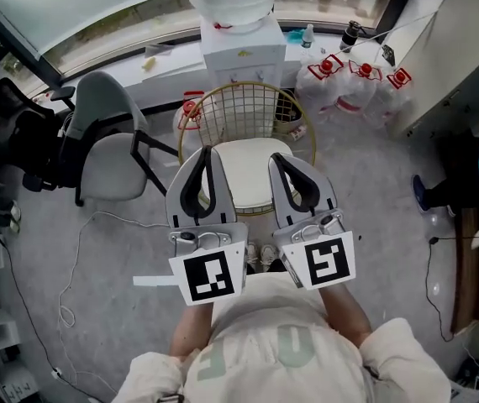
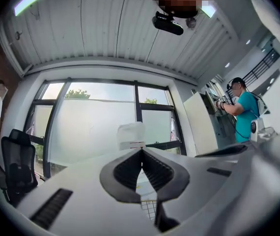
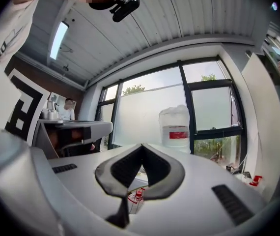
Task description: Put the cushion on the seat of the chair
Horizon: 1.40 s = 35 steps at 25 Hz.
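— What is shown in the head view?
— The cushion (image 1: pixel 252 173) is seen lying flat on the seat of the wire chair (image 1: pixel 244 106). The left gripper (image 1: pixel 207 151) and the right gripper (image 1: pixel 275 157) are held side by side above it, clear of it.

— What is added by the left gripper view?
— Its jaws are seen pressed together at the tips with nothing between them. Only the window and a water bottle (image 2: pixel 131 135) are faced.

— And by the right gripper view?
— The same is found: the jaws are closed tip to tip and nothing is gripped. The water bottle (image 3: pixel 175 124) is seen beyond them.

— Which step is in hand?
— The placing is judged done and the task all but finished. At most, a check is called for that the cushion sits square within the seat; for any nudge, a gripper would have to be lowered again.
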Each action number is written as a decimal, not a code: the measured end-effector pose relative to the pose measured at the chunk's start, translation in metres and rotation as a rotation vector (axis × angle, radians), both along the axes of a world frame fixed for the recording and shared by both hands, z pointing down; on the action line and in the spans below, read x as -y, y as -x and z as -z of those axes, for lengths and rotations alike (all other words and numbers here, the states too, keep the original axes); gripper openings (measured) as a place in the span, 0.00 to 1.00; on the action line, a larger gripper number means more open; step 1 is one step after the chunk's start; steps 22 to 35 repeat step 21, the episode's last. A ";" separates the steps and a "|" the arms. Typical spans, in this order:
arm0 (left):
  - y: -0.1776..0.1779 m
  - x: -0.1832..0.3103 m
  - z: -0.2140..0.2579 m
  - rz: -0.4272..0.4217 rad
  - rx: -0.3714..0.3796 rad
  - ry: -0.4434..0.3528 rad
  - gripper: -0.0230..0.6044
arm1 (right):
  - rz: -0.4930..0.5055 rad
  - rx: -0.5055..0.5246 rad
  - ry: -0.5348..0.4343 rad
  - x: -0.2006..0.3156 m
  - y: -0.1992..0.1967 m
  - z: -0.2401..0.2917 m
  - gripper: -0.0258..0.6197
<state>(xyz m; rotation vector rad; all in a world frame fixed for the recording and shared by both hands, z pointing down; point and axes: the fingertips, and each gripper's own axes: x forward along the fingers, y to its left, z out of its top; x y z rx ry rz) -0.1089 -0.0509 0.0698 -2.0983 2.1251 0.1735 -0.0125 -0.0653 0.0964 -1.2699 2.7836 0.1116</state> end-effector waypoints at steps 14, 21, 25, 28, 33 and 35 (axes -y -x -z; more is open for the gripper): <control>0.019 -0.021 0.004 -0.003 -0.023 -0.028 0.06 | 0.038 -0.046 0.020 -0.020 0.009 -0.017 0.07; 0.023 -0.018 -0.007 -0.044 -0.034 -0.020 0.06 | 0.064 -0.096 0.028 -0.022 0.024 -0.033 0.07; 0.023 -0.018 -0.007 -0.044 -0.034 -0.020 0.06 | 0.064 -0.096 0.028 -0.022 0.024 -0.033 0.07; 0.023 -0.018 -0.007 -0.044 -0.034 -0.020 0.06 | 0.064 -0.096 0.028 -0.022 0.024 -0.033 0.07; 0.023 -0.018 -0.007 -0.044 -0.034 -0.020 0.06 | 0.064 -0.096 0.028 -0.022 0.024 -0.033 0.07; 0.023 -0.018 -0.007 -0.044 -0.034 -0.020 0.06 | 0.064 -0.096 0.028 -0.022 0.024 -0.033 0.07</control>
